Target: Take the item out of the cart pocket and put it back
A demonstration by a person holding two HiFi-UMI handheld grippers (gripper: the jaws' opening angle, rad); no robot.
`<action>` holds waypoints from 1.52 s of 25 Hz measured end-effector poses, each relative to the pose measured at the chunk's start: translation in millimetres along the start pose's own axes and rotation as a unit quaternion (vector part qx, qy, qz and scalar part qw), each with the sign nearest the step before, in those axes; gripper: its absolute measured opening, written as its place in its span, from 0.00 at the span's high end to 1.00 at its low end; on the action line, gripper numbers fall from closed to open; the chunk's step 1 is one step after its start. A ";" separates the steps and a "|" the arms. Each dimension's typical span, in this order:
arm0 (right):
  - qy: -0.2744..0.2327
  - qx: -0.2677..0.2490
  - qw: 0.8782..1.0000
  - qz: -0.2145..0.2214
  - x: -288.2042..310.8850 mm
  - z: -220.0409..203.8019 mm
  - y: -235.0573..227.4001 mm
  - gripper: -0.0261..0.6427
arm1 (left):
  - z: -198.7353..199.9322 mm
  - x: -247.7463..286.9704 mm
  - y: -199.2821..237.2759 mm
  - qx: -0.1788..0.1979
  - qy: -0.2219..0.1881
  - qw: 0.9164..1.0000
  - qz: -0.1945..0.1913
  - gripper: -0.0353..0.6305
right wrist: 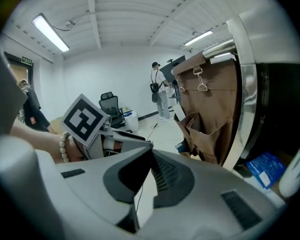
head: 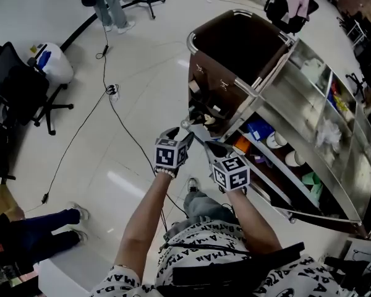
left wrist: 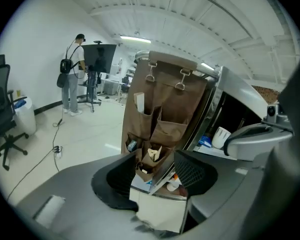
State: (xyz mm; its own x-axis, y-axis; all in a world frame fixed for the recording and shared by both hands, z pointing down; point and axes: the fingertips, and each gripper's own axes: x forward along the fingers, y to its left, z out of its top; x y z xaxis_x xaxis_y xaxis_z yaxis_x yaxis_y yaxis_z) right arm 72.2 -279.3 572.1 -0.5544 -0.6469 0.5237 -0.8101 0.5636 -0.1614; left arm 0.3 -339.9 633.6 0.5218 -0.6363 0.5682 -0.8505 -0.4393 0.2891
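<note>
The brown pocket organiser point(head: 209, 94) hangs on the end of the cart, under its brown bag point(head: 238, 42). Both grippers meet just in front of it. My left gripper point(left wrist: 155, 174) is open, jaws wide apart; a white card point(left wrist: 157, 211) lies low between them and the pads do not press on it. My right gripper point(right wrist: 151, 164) is shut on that white card point(right wrist: 146, 199), seen edge-on. In the left gripper view the pockets point(left wrist: 160, 119) lie straight ahead, and a folded pale paper point(left wrist: 154, 154) sticks out of a lower one. In the head view the left gripper point(head: 185, 135) and right gripper point(head: 205, 142) almost touch.
A steel cart point(head: 315, 135) with shelves of bottles, cups and packets runs to the right. An office chair point(head: 25, 85), a white bin point(head: 52, 64) and a floor cable point(head: 111, 91) are at the left. A person point(head: 114, 5) stands far off; another's legs point(head: 43, 228) are near left.
</note>
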 end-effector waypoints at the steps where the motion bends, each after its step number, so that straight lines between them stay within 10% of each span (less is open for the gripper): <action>1: 0.002 0.002 1.000 -0.004 5.9 -1.0 -7.1 0.94 | -0.6 12.5 5.8 0.005 0.009 1.000 0.002 0.57; 16: 0.027 0.010 1.000 -0.011 73.1 -15.3 -64.1 0.94 | -2.5 174.5 63.1 0.099 0.067 0.993 0.012 0.57; 26: 0.029 0.026 0.999 -0.014 88.0 -28.1 -75.2 0.94 | -5.3 205.7 69.9 0.153 0.080 0.985 0.013 0.78; 38: 0.011 0.006 1.000 -0.009 45.7 5.3 -28.2 0.94 | 31.6 55.8 63.2 0.023 -0.026 0.999 0.040 0.82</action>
State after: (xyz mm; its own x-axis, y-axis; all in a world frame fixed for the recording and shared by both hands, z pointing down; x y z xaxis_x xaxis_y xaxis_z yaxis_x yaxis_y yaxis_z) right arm 68.7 -327.4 596.1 -0.5351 -0.6454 0.5451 -0.8225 0.5451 -0.1621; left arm -22.3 -423.2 659.1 0.4565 -0.7022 0.5463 -0.8861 -0.4145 0.2077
